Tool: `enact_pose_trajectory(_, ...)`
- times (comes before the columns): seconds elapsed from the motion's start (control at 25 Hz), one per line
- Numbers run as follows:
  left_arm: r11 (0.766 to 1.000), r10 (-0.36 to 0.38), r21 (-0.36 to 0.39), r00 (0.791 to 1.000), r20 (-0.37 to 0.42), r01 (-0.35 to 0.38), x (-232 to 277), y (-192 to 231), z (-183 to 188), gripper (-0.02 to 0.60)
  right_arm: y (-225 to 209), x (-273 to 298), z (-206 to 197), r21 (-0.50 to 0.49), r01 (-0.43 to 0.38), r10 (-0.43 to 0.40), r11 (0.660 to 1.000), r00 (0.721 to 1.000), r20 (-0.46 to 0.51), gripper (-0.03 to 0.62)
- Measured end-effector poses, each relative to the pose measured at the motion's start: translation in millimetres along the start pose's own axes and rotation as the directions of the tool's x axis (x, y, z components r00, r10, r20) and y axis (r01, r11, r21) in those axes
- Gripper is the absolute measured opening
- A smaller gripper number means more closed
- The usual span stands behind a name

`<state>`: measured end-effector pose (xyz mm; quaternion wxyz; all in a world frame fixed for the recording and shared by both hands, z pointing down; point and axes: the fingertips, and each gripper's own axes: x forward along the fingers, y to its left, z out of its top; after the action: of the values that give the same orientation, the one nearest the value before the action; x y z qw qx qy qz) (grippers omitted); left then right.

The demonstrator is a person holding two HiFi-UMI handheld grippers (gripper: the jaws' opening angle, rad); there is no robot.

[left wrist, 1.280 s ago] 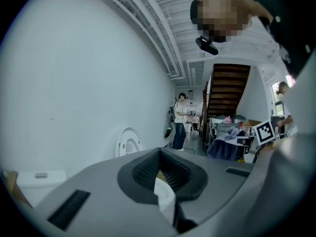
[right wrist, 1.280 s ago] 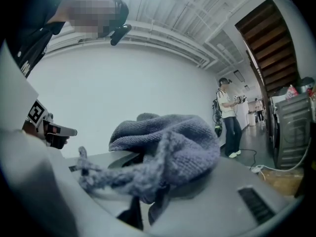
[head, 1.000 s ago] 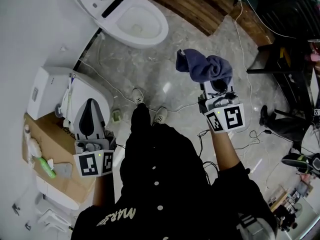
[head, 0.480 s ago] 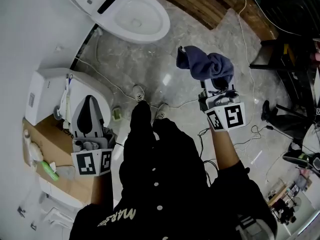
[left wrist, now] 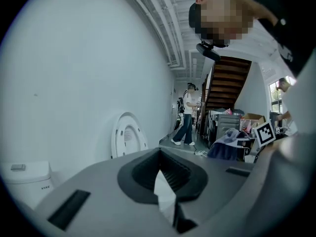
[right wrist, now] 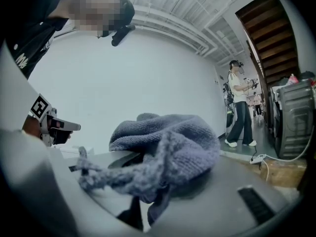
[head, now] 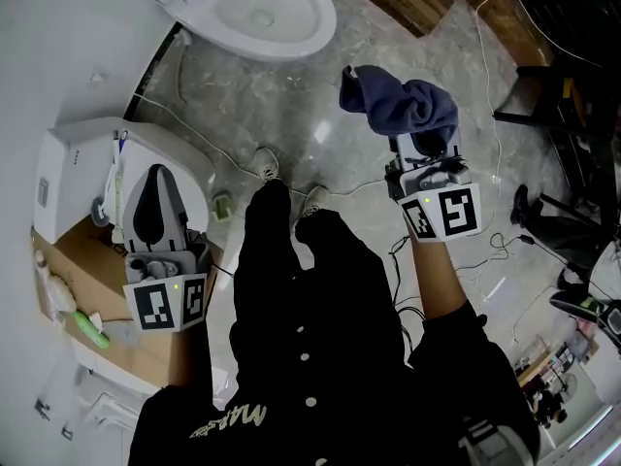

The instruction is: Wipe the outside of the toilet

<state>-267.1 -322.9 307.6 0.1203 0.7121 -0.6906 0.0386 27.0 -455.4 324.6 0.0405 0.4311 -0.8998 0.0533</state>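
Marble floor (head: 340, 129); toilet (head: 262, 13), shoes (head: 312, 200).

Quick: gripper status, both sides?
Left gripper: closed, holding nothing.
Right gripper: closed on the blue-grey cloth.
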Motion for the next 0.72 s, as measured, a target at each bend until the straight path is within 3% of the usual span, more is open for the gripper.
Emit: enact_pose_trajectory(0.72, 0.998, 0.028, 0.055, 0.999, 0.018, -0.029, 58.9, 43.0, -89.5, 0.011, -23.1, 46.6, -117.4, 0.004, -0.001, 0.002, 1.0, 1.0, -0.016, 0.101)
